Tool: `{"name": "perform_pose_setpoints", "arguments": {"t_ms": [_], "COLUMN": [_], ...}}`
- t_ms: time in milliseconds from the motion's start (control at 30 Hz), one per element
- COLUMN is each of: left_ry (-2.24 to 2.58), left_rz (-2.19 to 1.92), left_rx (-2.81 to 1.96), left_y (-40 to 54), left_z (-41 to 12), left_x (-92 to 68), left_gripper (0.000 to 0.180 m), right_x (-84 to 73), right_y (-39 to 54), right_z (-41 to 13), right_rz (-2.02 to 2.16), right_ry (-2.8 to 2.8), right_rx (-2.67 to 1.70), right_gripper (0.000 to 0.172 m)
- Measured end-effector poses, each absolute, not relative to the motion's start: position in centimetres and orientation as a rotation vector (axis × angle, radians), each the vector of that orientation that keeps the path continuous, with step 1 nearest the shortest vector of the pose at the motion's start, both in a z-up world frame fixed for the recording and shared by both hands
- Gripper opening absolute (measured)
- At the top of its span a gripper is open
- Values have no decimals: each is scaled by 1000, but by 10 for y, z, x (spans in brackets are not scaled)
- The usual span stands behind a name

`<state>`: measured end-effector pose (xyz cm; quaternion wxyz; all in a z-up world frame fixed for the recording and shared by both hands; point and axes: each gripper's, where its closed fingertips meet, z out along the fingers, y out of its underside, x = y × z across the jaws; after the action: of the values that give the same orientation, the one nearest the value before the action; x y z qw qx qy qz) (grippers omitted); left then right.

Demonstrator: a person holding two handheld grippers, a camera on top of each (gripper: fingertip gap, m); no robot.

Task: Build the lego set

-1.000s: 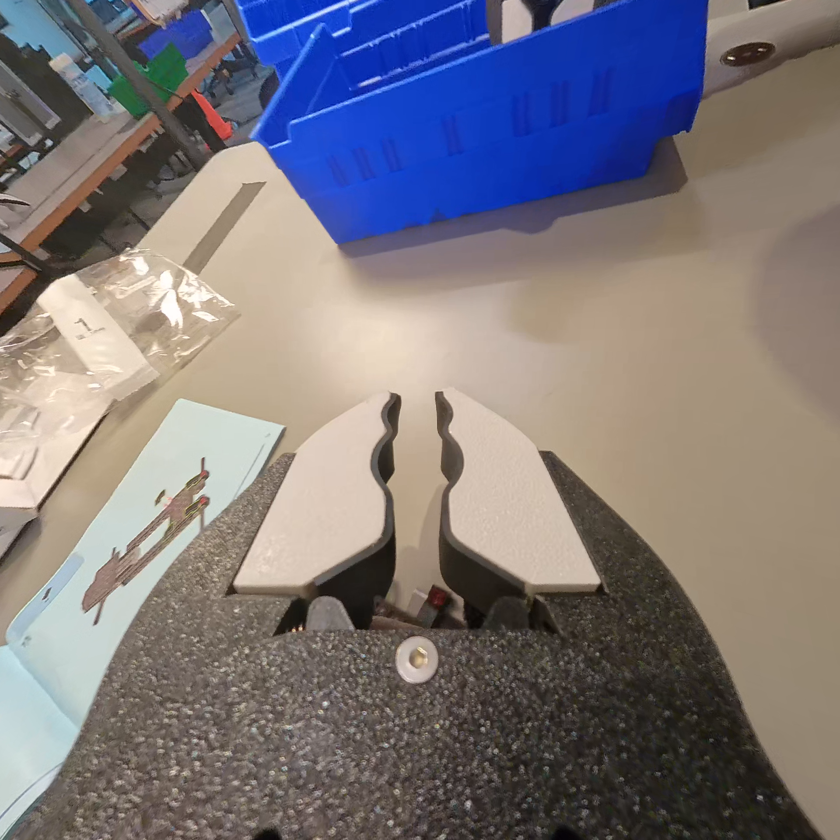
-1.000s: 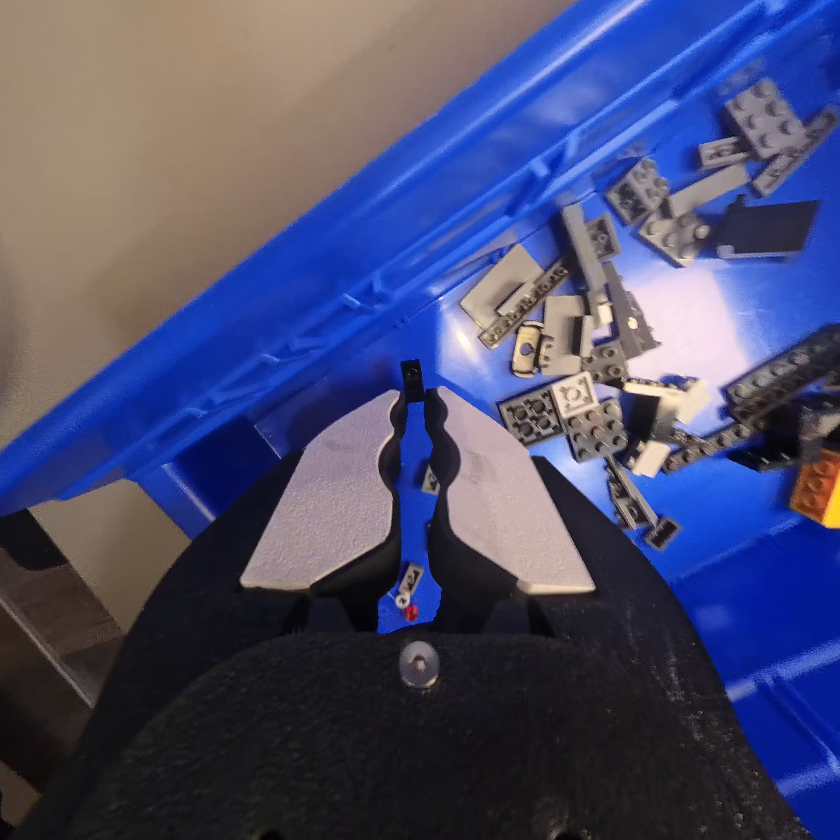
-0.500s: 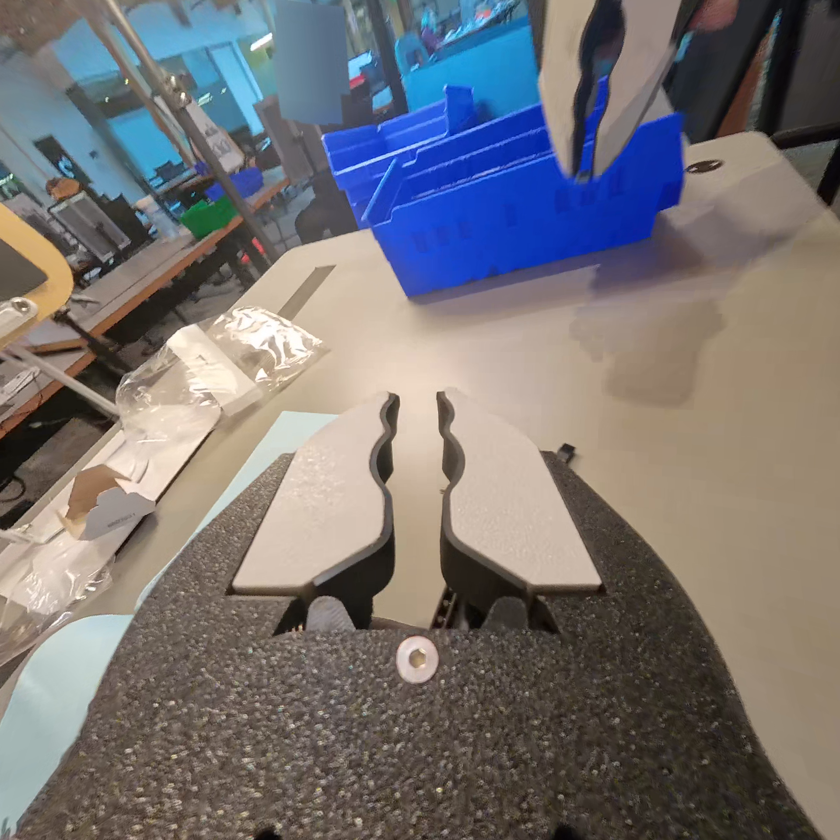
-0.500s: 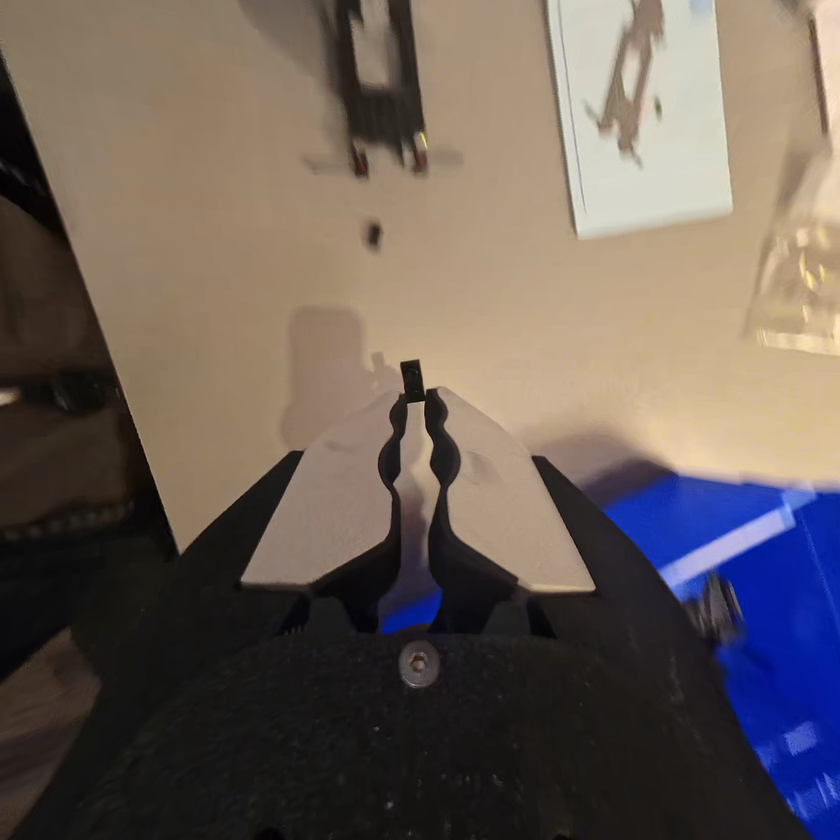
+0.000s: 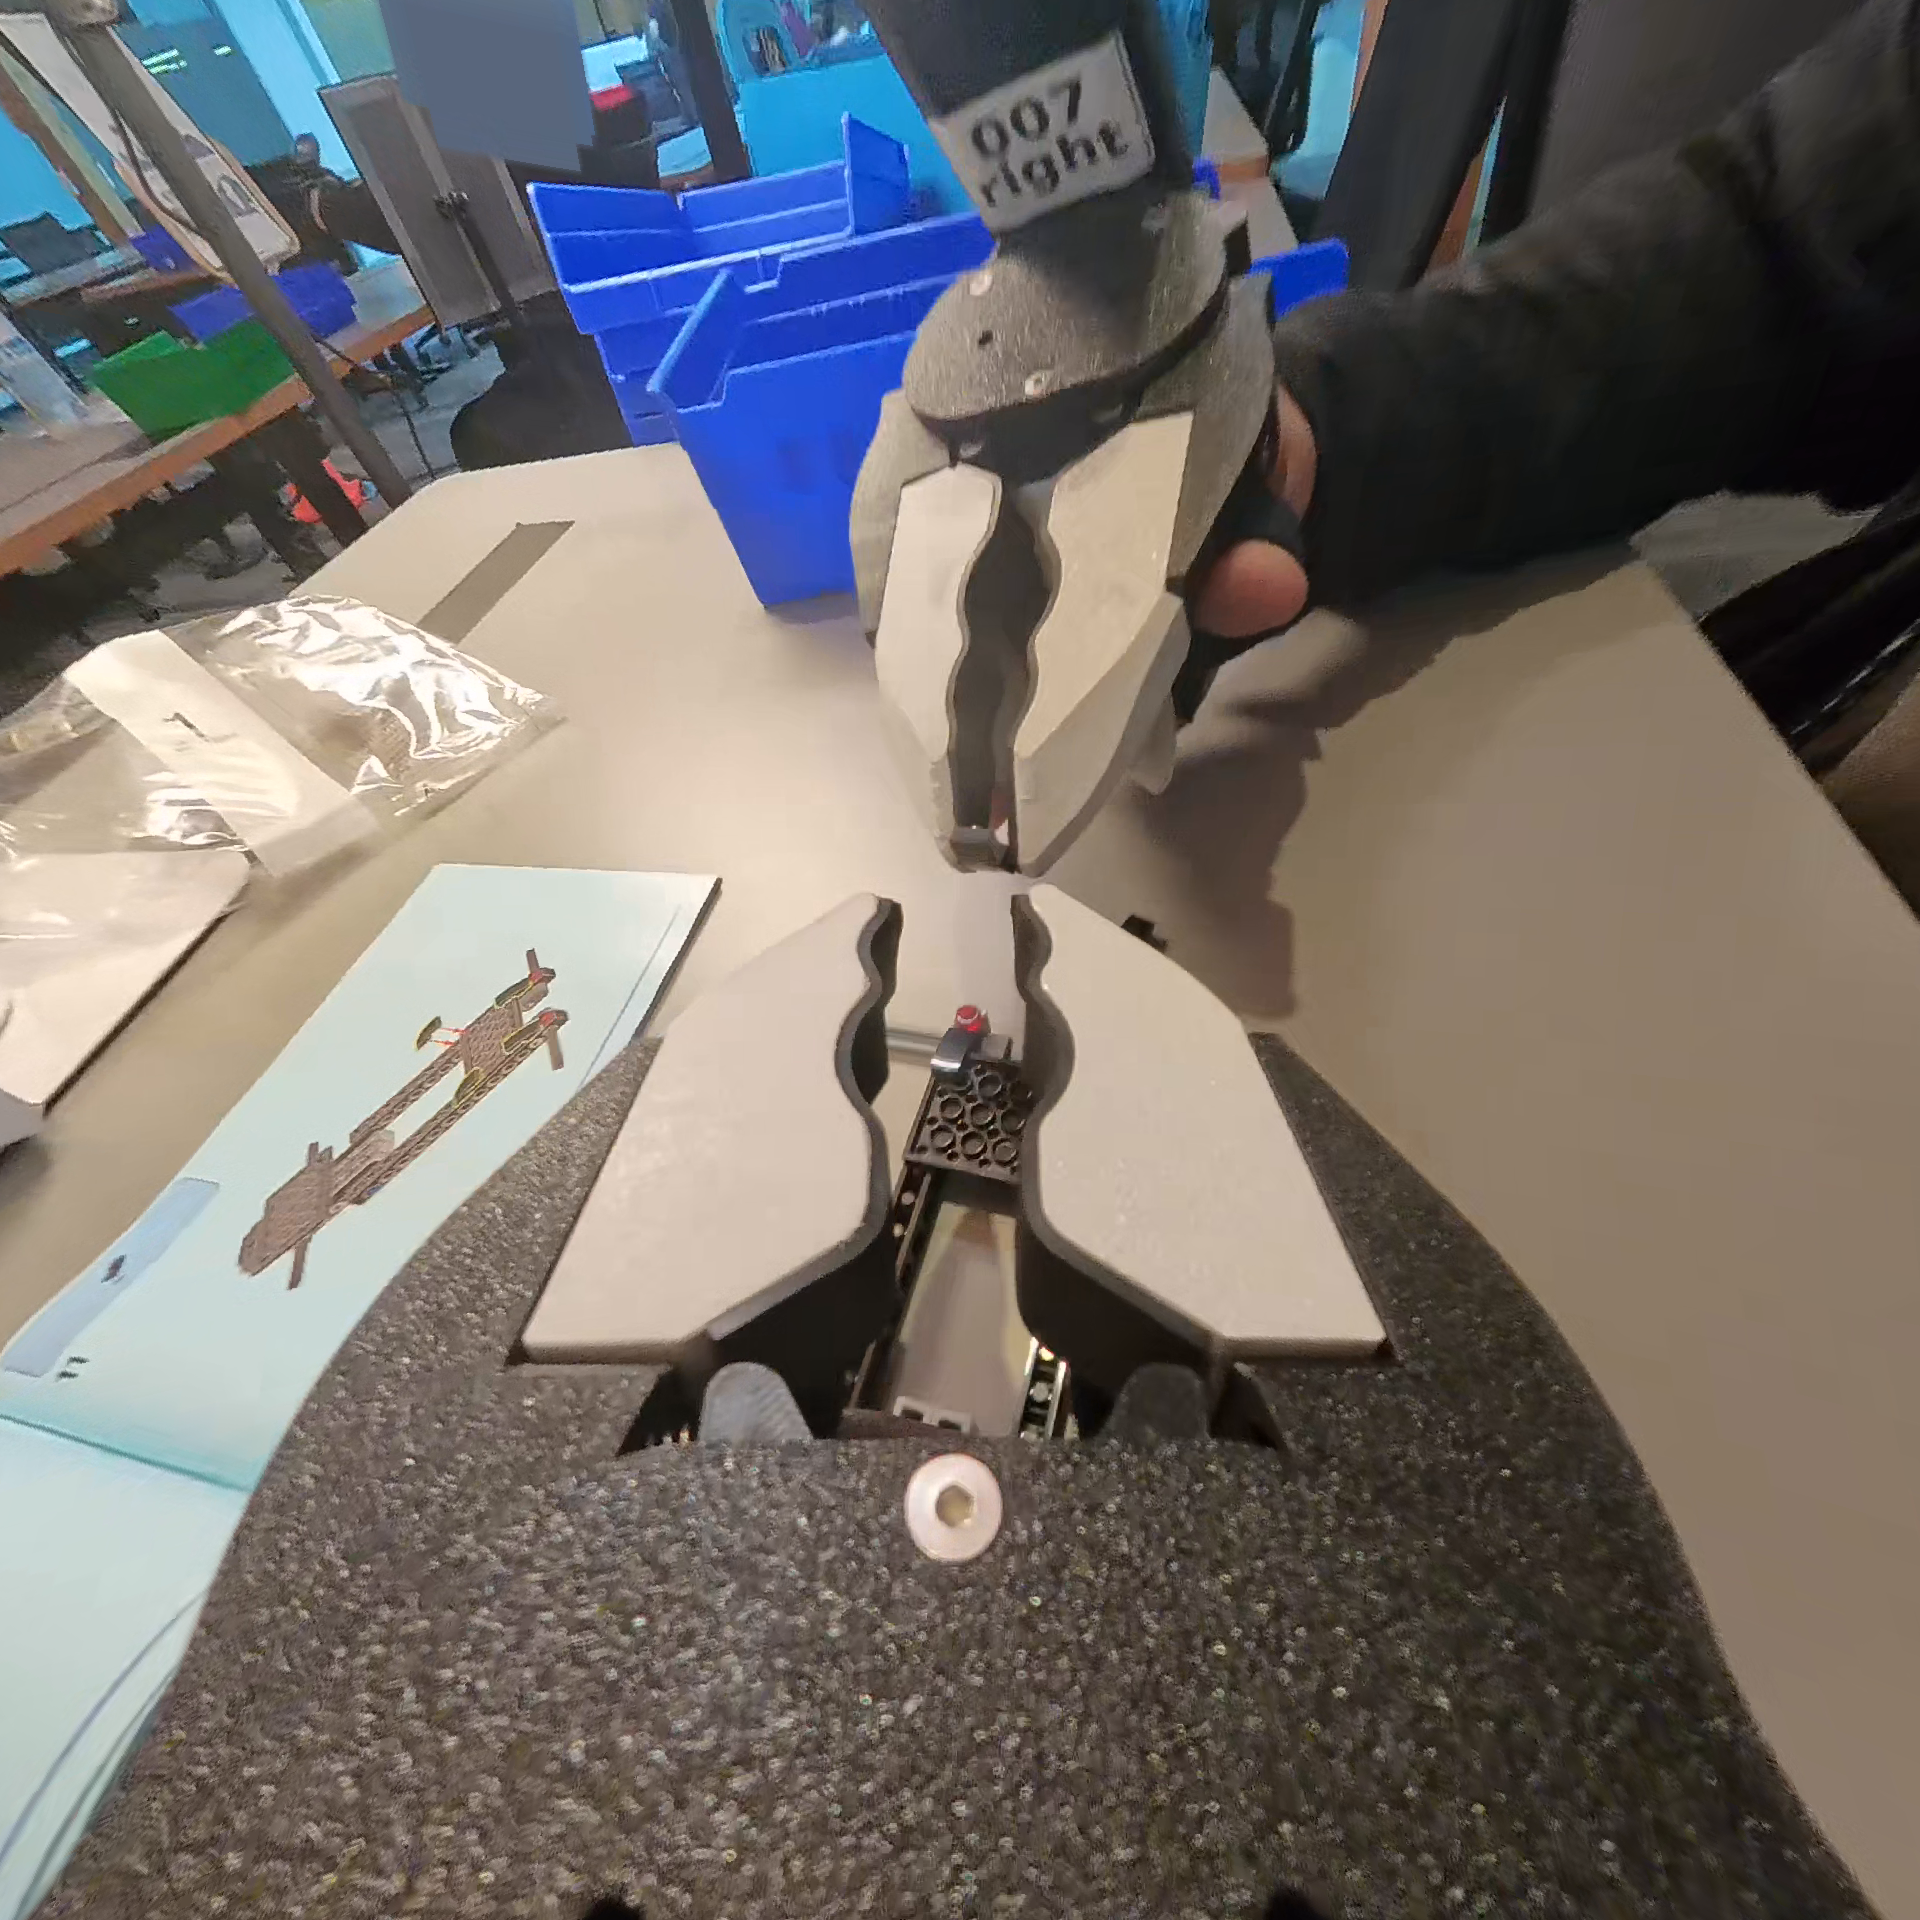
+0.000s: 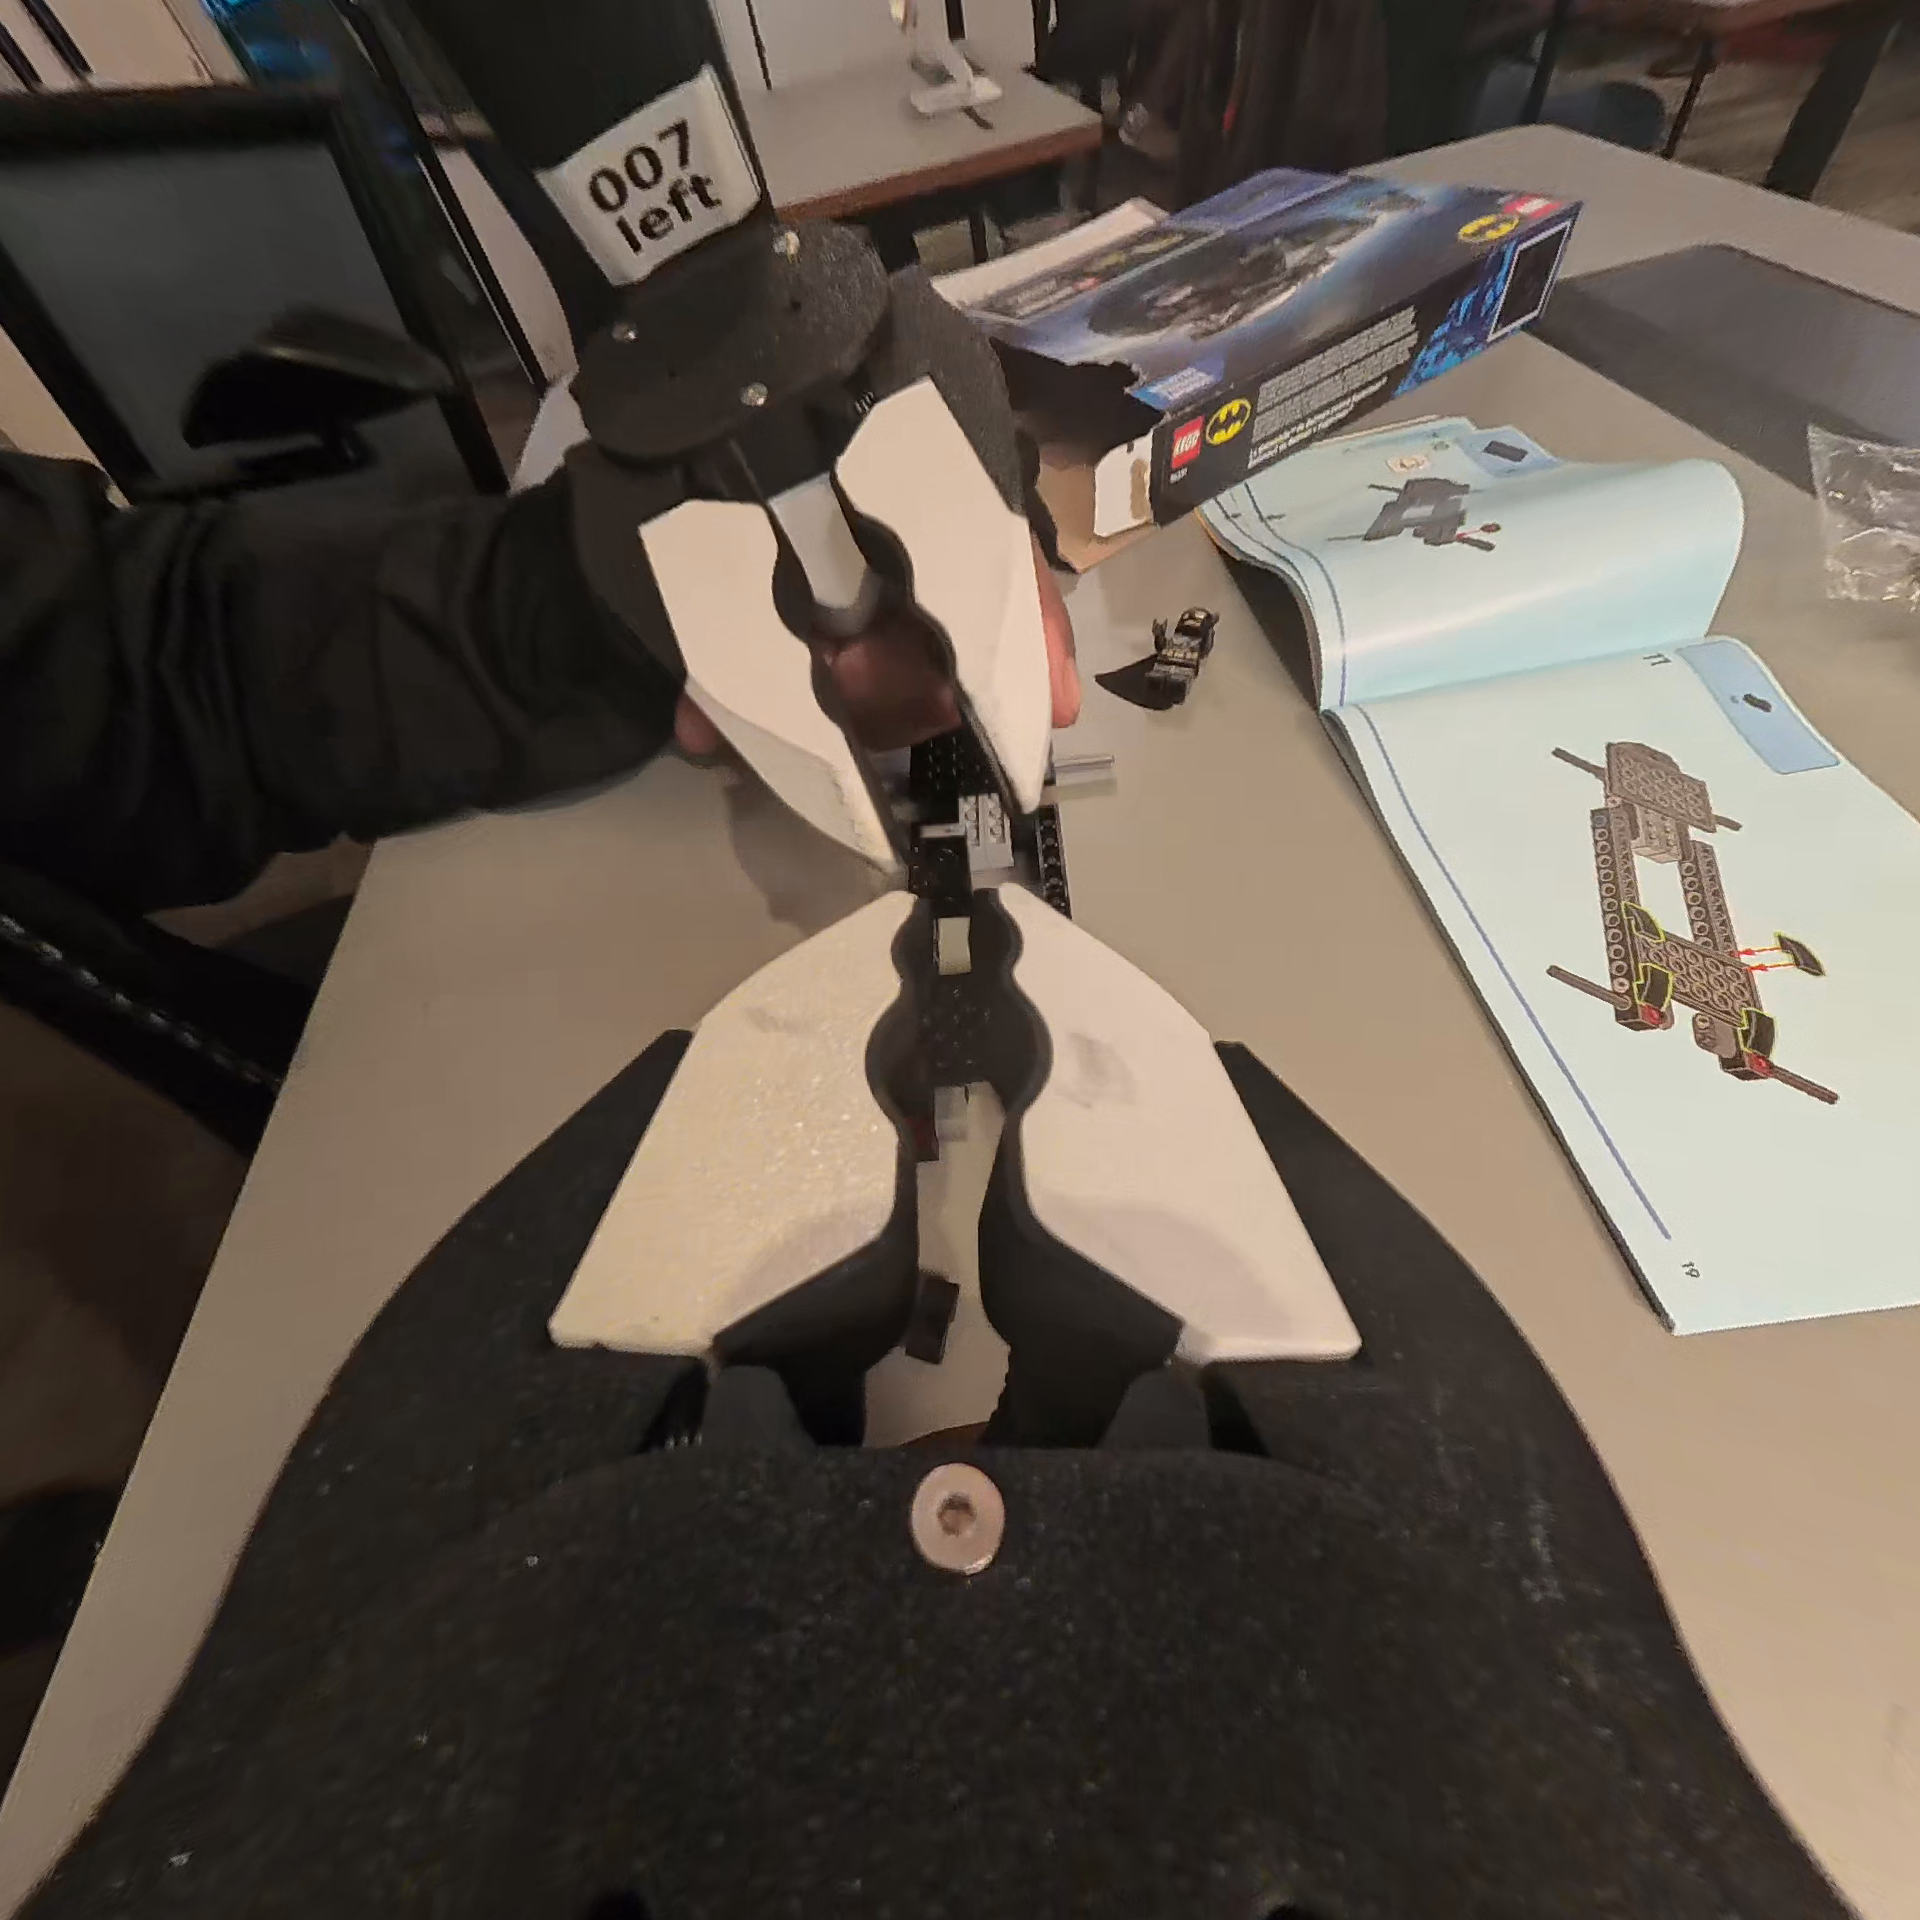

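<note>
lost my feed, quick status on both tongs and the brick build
Right tongs shut on small dark brick, tips down above the table. Left tongs open, straddling the black brick build, no visible pinch. Nothing between the two.

A workshop or lab hall is showing here: stacked blue storage bins [image 5: 790, 312], long wooden workbenches [image 5: 156, 457] (a green bin [image 5: 187, 374] sitting on one), metal stands.

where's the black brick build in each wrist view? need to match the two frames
Left wrist view: the black brick build lies low in the centre, between the left tool's open fingers.
Right wrist view: centre, on the table, just past the right tool's fingertips and under the left tool.
Shared landmark: the open light-blue instruction booklet, left in the left view, right in the right view.
</note>
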<state>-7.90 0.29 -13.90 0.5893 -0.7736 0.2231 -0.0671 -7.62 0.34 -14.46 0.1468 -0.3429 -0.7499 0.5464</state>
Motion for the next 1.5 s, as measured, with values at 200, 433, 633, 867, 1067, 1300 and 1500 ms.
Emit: {"name": "perform_pose_setpoints", "arguments": {"t_ms": [200, 433, 633, 867, 1067, 1300, 1500], "left_ry": [489, 549, 544, 548, 549, 555, 529], "left_rz": [-197, -172, -175, -230, -277, -252, -160], "left_rx": [-1784, -1814, -1819, -1775, -1727, -1737, -1871], "left_y": [8, 7, 6, 5, 4, 5, 5], "left_z": [-136, -144, -145, -139, -132, -132, -147], "left_x": [-76, -70, -69, -64, -59, -61, -80], "left_gripper": [20, 15, 21, 19, 8, 8, 7], "right_x": [-77, -75, -74, -70, -66, -69, -83], "right_y": [5, 2, 1, -1, -3, 3, 48], "right_z": [-145, -146, -146, -147, -142, -146, -167], "right_rz": [1663, 1691, 1673, 1685, 1715, 1619, 1286], "right_ry": [-2131, -2132, -2137, -2145, -2134, -2123, -2088], "right_rx": [-1012, -1014, -1002, -962, -907, -893, -914], "right_gripper": [7, 7, 7, 7, 7, 16, 22]}}
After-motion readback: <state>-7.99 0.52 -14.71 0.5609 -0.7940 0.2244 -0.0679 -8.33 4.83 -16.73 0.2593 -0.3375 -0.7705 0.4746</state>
